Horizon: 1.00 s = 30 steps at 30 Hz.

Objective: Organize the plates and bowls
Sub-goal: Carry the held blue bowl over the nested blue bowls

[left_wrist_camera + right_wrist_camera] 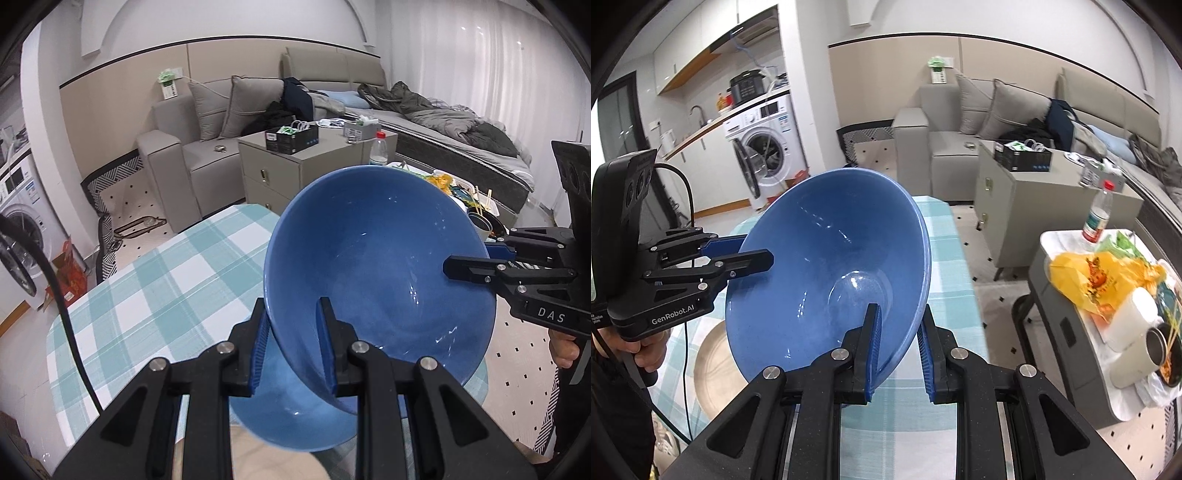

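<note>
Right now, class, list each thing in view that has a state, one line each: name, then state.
Large glossy blue ceramic bowl: empty, tilted, lifted, gripped at opposite rims.
Left gripper: shut on the bowl rim.
Right gripper: shut on the bowl rim.
White front-loading washing machine: door open.
Clear plastic bottle with red cap: upright, capped.

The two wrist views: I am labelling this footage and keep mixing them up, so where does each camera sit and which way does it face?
Left wrist: sits on the left gripper, looking down its fingers over the blue bowl toward the sofa; the right gripper and a hand show at right.
Right wrist: sits on the right gripper, facing the washing machine; the left gripper and a hand show at left.
Shared: the bowl, gripped on opposite rims, and the checked tablecloth.
</note>
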Tool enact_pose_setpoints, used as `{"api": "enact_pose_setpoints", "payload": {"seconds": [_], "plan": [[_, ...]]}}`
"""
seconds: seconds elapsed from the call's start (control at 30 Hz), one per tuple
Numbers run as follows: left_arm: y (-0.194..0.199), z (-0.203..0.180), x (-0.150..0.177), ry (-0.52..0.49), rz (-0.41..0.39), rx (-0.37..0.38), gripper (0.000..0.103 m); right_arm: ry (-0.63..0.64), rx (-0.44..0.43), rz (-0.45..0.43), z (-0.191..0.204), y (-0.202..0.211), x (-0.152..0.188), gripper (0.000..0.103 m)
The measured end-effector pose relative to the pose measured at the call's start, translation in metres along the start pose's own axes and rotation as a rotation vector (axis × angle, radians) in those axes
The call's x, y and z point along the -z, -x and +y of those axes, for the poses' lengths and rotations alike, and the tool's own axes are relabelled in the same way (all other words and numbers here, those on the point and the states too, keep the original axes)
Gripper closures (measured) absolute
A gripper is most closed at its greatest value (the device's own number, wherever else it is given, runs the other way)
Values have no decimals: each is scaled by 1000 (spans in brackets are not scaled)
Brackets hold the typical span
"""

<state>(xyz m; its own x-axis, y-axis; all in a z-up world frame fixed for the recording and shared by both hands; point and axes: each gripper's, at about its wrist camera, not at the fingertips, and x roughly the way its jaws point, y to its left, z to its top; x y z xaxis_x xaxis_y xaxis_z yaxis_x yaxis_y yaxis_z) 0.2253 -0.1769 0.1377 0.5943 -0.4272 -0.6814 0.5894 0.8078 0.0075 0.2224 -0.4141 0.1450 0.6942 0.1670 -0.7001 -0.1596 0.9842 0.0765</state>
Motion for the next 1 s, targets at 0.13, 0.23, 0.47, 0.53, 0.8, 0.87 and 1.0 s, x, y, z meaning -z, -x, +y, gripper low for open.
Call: {"api": "enact_pose_setpoints", "payload": {"seconds": [0.13, 0.23, 0.47, 0.53, 0.8, 0.87, 1.0], "plan": [[1, 13, 11, 29, 11, -31, 79, 31, -20, 13, 19, -10, -1, 83], [1, 21, 20, 45, 23, -44, 79, 43, -35, 26, 28, -19, 0, 83], [-8, 32, 36, 69, 52, -54, 79, 51, -56, 70, 42, -40, 6, 83], [-10, 34, 41, 75, 59, -52, 79, 51, -60, 83, 44, -46, 8, 83], [-25, 39, 50, 89, 91, -53, 79, 56, -59, 120, 46, -63, 15, 83], [-29, 40, 54, 91, 104, -56, 79, 57, -56, 129, 48, -68, 17, 83], [-36, 40, 58, 92, 120, -64, 79, 74, -45, 153, 51, -79, 21, 83]]}}
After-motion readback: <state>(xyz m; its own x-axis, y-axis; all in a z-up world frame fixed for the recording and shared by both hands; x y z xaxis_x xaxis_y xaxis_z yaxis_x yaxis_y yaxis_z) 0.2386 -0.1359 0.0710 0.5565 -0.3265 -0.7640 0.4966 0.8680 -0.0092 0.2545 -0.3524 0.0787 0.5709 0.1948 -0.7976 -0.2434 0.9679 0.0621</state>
